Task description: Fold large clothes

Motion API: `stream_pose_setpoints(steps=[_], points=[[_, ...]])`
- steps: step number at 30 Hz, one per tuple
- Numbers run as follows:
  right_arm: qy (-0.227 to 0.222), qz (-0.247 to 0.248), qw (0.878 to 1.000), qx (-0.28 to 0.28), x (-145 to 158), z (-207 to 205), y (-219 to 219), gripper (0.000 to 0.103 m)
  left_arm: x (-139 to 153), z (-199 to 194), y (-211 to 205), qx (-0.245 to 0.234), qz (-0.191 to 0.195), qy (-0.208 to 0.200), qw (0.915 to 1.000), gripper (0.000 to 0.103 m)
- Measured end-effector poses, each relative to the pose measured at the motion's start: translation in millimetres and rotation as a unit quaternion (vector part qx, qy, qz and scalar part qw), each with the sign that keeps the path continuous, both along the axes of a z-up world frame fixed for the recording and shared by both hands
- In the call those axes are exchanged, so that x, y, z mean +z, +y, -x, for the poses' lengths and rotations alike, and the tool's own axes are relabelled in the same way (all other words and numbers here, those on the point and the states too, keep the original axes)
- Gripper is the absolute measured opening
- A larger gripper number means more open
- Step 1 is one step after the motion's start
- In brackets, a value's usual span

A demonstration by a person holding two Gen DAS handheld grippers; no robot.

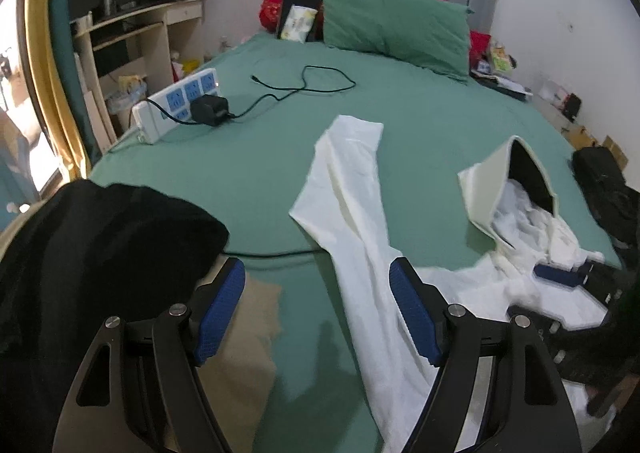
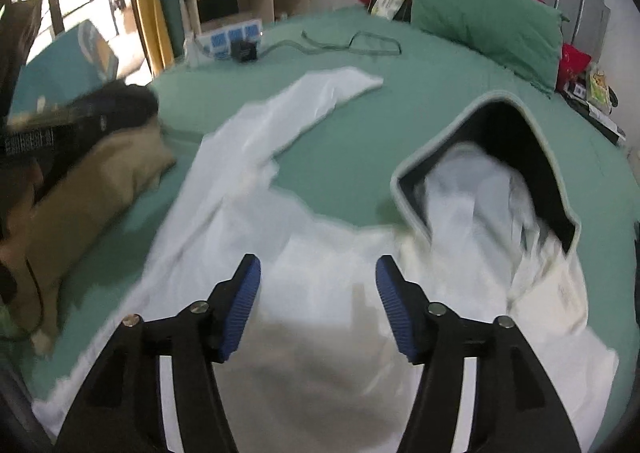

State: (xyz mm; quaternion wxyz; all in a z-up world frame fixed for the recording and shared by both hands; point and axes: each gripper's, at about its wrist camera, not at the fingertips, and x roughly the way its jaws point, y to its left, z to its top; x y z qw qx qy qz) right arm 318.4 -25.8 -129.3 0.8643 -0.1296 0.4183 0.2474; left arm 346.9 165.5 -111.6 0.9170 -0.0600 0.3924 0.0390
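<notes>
Two grippers hang over the near edge of the bed, and both stand released with nothing between their blue pads; the left gripper [image 1: 318, 305] hovers over bare green sheet [image 1: 260, 173] with the garment's sleeve just inside its right-hand finger, and the right gripper [image 2: 318, 301] hovers over the chest of the white hooded garment [image 2: 328, 293], which lies spread front-up on the sheet with its body nearest, one sleeve [image 2: 304, 101] running away to the left and its dark-lined hood [image 2: 492, 157] standing open to the right.

Judging from this, the step in hand is laying the piece flat before the first fold; it would go best if the right pads came down on the hood's rim and pressed it flat onto the body, since a standing hood will spoil any fold made over it; the left pads should pinch the sleeve near its cuff, where the cloth is single and thin, and draw it straight across the chest; the black and tan clothes [image 2: 96, 157] at the left edge lie close, so the sleeve should be lifted clear of them.

Further off lie a charger cable [image 1: 304, 85], a white power strip [image 1: 176, 101] and a green pillow [image 1: 396, 25]; a small white packet [image 1: 298, 23] leans by the pillow, its print too small to read, and no brand or writing is legible anywhere.
</notes>
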Motion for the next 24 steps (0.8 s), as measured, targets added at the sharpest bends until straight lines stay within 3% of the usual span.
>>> stream_pose_setpoints(steps=[5,9,12,21,22,24], points=[[0.0,-0.016,1.0,0.006,0.8,-67.5,24.6,0.063,-2.1,-16.9,12.3,0.011,0.028,0.004,0.9995,0.078],[0.032,-0.036,0.999,0.0,-21.4,-130.9,46.5,0.063,-11.2,-24.8,27.0,0.049,0.019,0.006,0.9986,0.078],[0.013,-0.039,0.999,0.008,-26.8,-150.2,63.1,0.063,-21.6,-31.9,39.9,0.06,0.033,0.018,0.9975,0.078],[0.069,-0.021,0.997,0.026,-68.5,-187.7,117.2,0.062,-24.2,-32.9,37.8,0.05,0.014,0.01,0.9986,0.078],[0.06,-0.016,0.998,0.025,-68.5,-186.3,119.3,0.061,-23.8,-31.7,37.5,0.049,0.015,0.011,0.9986,0.078],[0.052,-0.012,0.998,0.036,-66.2,-182.2,122.8,0.026,-23.4,-31.6,38.0,0.049,0.016,0.012,0.9986,0.078]])
